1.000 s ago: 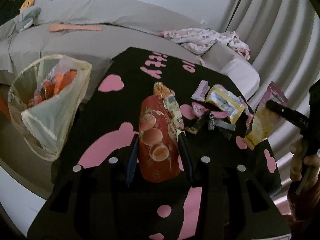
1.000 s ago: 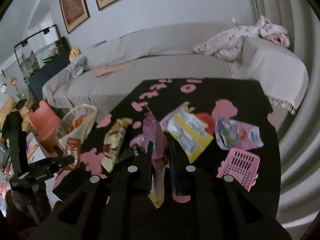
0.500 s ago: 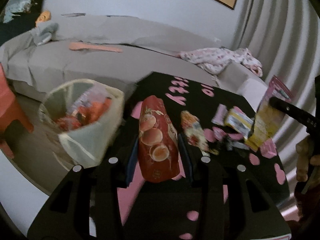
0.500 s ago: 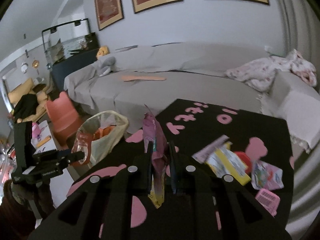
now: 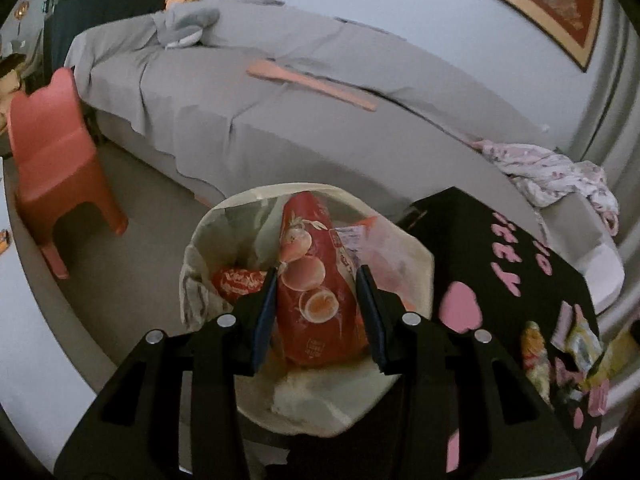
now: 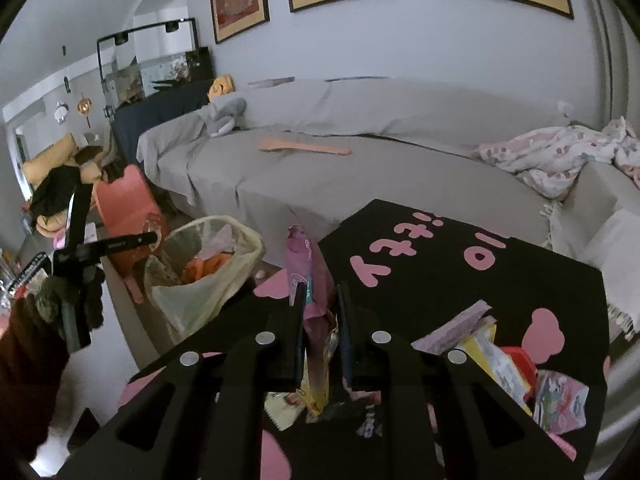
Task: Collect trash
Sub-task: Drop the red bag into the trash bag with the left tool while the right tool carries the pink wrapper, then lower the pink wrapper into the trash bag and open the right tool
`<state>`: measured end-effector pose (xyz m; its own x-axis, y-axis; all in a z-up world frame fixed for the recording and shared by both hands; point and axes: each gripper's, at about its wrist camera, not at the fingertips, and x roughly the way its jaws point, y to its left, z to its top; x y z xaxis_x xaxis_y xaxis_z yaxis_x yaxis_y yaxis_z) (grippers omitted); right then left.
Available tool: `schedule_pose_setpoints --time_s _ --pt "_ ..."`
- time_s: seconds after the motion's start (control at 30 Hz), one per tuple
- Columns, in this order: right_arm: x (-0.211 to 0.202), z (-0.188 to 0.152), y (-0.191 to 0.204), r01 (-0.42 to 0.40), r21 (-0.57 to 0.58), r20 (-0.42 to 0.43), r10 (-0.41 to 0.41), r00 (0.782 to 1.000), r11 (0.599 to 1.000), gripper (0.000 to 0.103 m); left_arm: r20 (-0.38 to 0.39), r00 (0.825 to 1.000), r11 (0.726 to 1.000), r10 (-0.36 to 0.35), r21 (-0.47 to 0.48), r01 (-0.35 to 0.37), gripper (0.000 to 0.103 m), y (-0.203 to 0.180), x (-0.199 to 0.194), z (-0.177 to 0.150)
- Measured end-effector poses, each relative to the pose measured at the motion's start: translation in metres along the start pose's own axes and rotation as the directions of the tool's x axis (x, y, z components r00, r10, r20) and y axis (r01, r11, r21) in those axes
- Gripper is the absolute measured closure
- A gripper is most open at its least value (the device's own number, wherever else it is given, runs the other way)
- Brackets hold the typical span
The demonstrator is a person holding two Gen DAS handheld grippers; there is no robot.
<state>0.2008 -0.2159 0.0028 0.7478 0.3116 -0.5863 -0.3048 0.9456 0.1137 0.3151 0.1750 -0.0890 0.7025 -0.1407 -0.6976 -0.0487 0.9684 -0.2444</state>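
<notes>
My left jaws grip a red printed snack packet [image 5: 316, 292] over the cream trash bag [image 5: 416, 256], which already holds wrappers. My right jaws pinch a pink wrapper [image 6: 306, 272] beside the bag; several remain on the black bench [image 6: 440, 280].

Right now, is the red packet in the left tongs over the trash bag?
Yes, the red packet sits between the left tongs, directly above the open trash bag.

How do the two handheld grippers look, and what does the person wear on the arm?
Each gripper, left gripper and right gripper, is matte black plastic with silver round screws and thin dark-blue finger pads. The left one's black handle carries small white lettering. A dark brown sleeve covers the arm.
</notes>
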Motion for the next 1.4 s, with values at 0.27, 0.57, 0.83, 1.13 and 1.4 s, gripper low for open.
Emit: schedule_pose_setpoints --time_s 0.27,0.57,0.83,1.13,1.4 --pt "0.033 0.026 0.007 -0.020 -0.031 -0.027 0.019 0.999 0.999 0.088 -0.055 0.998 0.995 0.004 -0.095 -0.010 0.045 0.024 0.023 -0.002" --pt "0.088 0.082 0.090 -0.182 -0.098 0.017 0.185 0.983 0.978 0.088 0.117 0.981 0.969 0.156 -0.213 -0.129 0.043 0.047 -0.058 -0.049" --pt "0.179 0.103 0.179 -0.297 -0.072 -0.031 0.296 0.955 0.952 0.088 0.143 0.981 0.967 0.132 -0.238 -0.095 0.039 0.059 -0.102 -0.089" --pt "0.279 0.077 0.239 -0.295 -0.091 -0.177 0.276 0.945 0.951 0.088 0.133 0.987 0.970 0.091 -0.237 -0.058 0.039 0.061 -0.097 -0.093" --pt "0.326 0.029 0.241 -0.289 -0.186 -0.379 0.203 0.903 0.939 0.088 0.085 0.991 0.961 0.107 -0.265 -0.081 0.039 0.071 -0.077 -0.095"
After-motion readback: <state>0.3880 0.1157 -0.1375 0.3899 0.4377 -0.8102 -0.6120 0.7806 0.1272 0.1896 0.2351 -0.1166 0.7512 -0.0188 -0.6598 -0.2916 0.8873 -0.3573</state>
